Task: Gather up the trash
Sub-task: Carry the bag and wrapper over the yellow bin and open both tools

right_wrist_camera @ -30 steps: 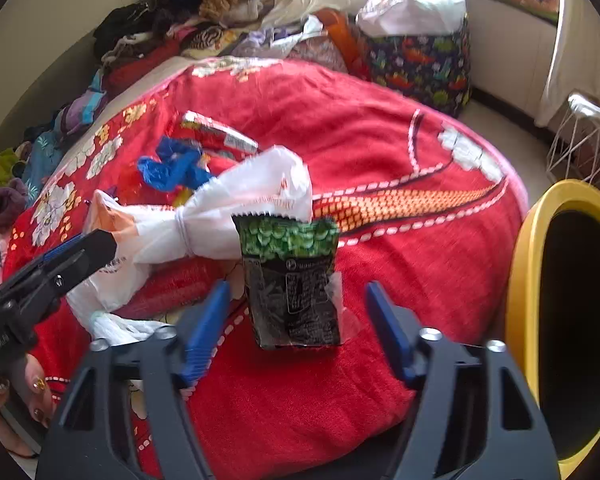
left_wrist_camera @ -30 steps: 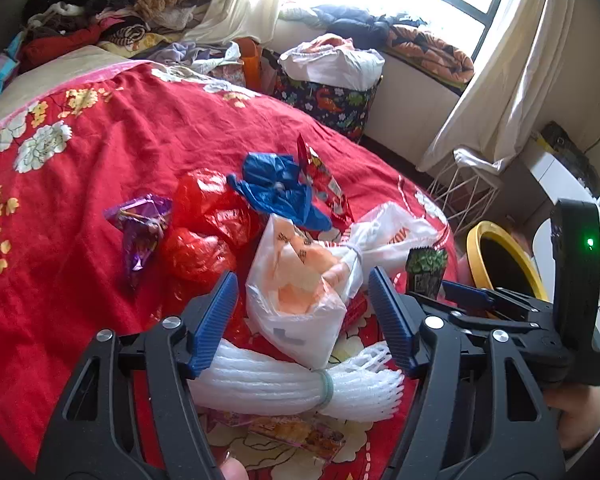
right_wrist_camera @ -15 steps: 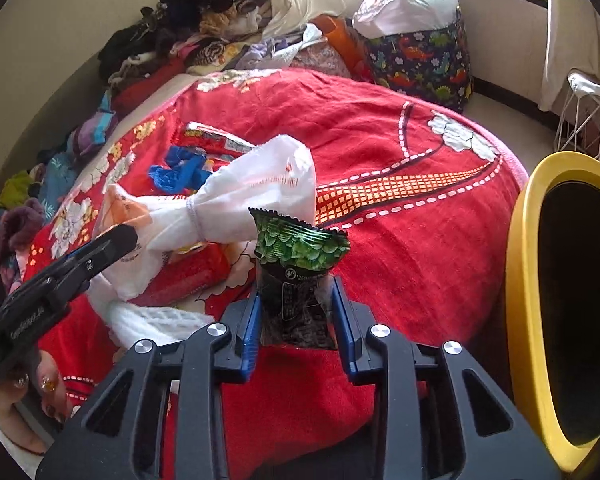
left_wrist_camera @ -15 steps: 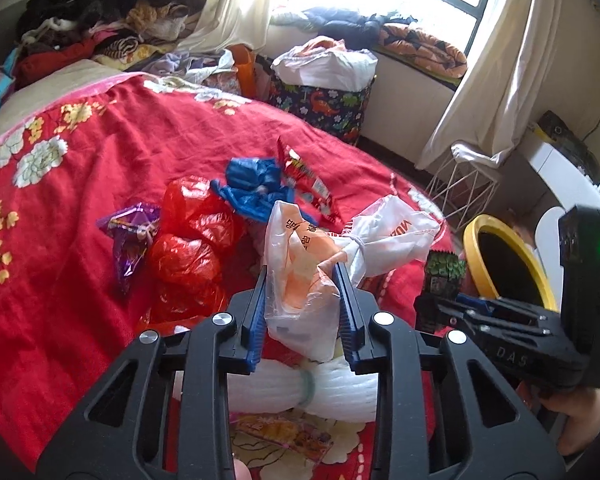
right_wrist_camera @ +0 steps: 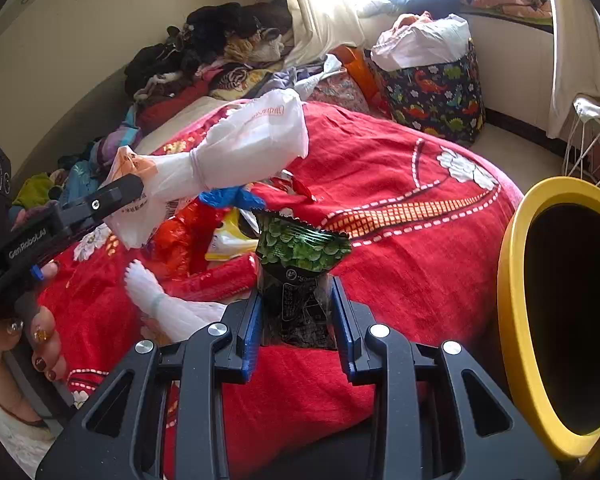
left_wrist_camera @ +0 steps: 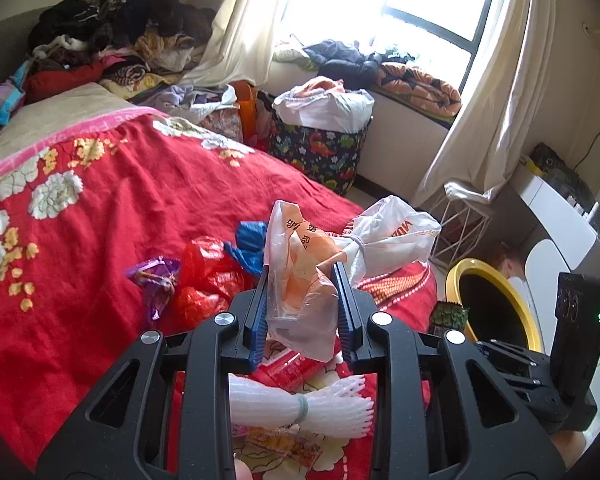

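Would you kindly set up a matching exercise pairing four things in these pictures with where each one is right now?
Things:
1. white plastic bag
2. green snack packet
3. white foam net
4. yellow-rimmed bin

Places:
A. lying on the red blanket
B. clamped in the right gripper
C. beside the bed
D. clamped in the left gripper

Pairs: 1-D, 2-B, 3-A, 4-C

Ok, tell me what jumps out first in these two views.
The red floral bedspread fills both views, strewn with wrappers and bags near its foot. The left gripper holds a knotted white-and-orange plastic bag lifted off the bed, and the right gripper is clamped on a green-and-black snack packet. A yellow-rimmed bin gapes dark at the right, beside the bed.
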Motion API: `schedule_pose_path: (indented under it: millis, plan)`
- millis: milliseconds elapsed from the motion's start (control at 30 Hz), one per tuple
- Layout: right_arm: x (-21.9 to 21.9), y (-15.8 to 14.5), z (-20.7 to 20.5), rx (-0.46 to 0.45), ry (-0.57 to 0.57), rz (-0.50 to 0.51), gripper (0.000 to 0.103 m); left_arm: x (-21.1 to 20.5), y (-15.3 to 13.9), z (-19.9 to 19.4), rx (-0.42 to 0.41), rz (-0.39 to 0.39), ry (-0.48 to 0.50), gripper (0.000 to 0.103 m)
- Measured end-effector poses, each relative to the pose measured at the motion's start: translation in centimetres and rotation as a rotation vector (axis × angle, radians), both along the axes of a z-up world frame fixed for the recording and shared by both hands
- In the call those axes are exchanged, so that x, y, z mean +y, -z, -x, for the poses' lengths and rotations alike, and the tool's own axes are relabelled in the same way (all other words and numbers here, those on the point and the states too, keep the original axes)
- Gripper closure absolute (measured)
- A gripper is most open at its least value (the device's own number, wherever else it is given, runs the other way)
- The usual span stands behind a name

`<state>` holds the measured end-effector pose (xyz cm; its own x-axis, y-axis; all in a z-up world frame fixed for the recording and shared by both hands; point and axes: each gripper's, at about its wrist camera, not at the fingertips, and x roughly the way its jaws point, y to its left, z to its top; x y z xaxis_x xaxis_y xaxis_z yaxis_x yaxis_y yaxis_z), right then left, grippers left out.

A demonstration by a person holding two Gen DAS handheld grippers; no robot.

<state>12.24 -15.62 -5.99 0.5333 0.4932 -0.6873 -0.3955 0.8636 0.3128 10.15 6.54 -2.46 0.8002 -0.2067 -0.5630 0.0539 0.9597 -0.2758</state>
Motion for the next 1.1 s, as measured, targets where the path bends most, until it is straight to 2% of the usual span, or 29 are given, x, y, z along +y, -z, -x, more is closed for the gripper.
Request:
schedule_pose_path:
  millis: [267, 567, 1100]
  plan:
    - [-0.6, -1.9, 0.7, -0.055, 0.010, -0.007, 0.073, 0.2, -1.4, 0.3, -0.029, 0.011, -0.001, 0.081]
    - [-2.6, -3.1, 0.9, -0.091, 0.060, -0.018, 0.073, -1.3, -2.1, 0.6, -0.043, 0.014, 0.034, 0.081]
    - [-7.8, -4.0, 0.7, -0.119, 0.207, -0.029, 0.073, -4.6, -2.3, 0.8, -0.046, -0.012, 0.113, 0.081]
